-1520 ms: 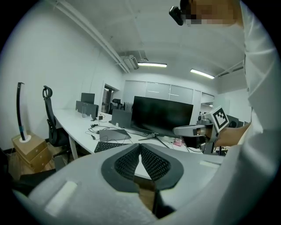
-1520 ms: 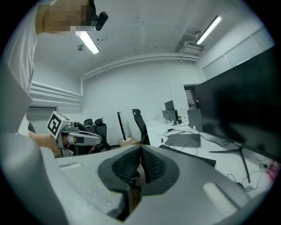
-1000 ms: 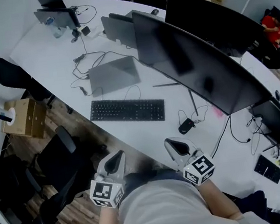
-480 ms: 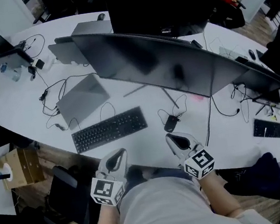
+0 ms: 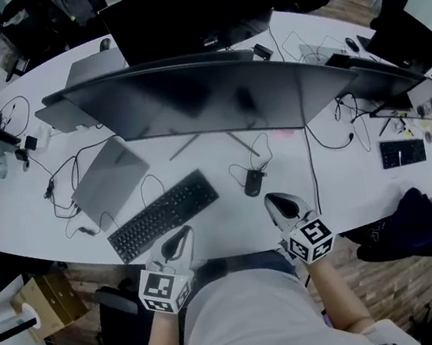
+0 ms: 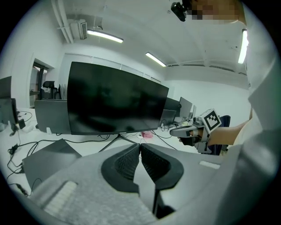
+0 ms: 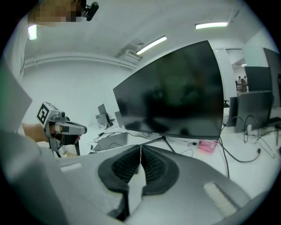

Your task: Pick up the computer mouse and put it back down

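A long white curved desk (image 5: 24, 222) spans the head view. A wide curved black monitor (image 5: 205, 97) stands along its middle, with a second dark screen (image 5: 185, 12) behind it toward the far edge. Left of the monitor's stand lies a closed grey laptop (image 5: 109, 179). Nearer the front edge, a black keyboard (image 5: 164, 215) lies at a slant. The left gripper (image 5: 182, 234) hovers at the front edge just beside the keyboard's right end, its jaws pressed together with nothing between them. The right gripper (image 5: 271, 198) is over the front edge too, its jaws likewise closed and empty. The small black corded computer mouse (image 5: 254, 181) rests on the desk right of the keyboard, near the front edge, just beyond the right gripper's tip and untouched.
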The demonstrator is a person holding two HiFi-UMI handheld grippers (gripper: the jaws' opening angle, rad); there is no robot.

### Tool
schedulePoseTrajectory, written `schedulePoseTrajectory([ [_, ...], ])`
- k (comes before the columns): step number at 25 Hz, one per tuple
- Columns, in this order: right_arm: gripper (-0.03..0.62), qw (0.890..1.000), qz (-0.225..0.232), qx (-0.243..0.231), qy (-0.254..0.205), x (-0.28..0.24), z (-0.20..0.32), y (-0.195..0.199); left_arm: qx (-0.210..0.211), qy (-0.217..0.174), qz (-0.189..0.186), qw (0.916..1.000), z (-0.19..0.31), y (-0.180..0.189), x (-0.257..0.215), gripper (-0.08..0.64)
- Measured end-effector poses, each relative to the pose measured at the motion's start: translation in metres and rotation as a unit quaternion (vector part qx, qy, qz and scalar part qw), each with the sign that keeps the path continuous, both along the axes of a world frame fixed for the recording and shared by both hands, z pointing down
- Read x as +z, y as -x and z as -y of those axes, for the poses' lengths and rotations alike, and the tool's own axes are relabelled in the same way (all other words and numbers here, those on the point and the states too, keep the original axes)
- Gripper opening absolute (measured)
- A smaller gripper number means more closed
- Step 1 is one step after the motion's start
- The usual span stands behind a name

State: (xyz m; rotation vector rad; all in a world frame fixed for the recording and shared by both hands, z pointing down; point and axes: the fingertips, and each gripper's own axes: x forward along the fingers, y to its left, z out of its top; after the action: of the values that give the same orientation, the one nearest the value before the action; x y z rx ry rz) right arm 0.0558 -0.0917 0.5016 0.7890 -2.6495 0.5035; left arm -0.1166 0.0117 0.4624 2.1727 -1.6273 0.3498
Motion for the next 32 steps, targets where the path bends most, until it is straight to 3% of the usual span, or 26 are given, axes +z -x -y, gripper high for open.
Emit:
schedulePoseTrajectory([
  [16,0.026,0.993,-0.045,0.095,0.049,0.098,0.028,-0.01,0.026,0.046,0.013,0.9985,0.005,0.035,0.026,0.017],
  [25,0.216,0.985,-0.08,0.134,0.075,0.152,0.05,-0.008,0.015,0.066,0.015,0.9976,0.0,0.052,0.039,0.017],
  [32,0.283,0.98,-0.104,0.15,0.085,0.182,0.065,0.0,-0.022,0.072,0.016,0.9971,-0.01,0.068,0.042,0.017],
])
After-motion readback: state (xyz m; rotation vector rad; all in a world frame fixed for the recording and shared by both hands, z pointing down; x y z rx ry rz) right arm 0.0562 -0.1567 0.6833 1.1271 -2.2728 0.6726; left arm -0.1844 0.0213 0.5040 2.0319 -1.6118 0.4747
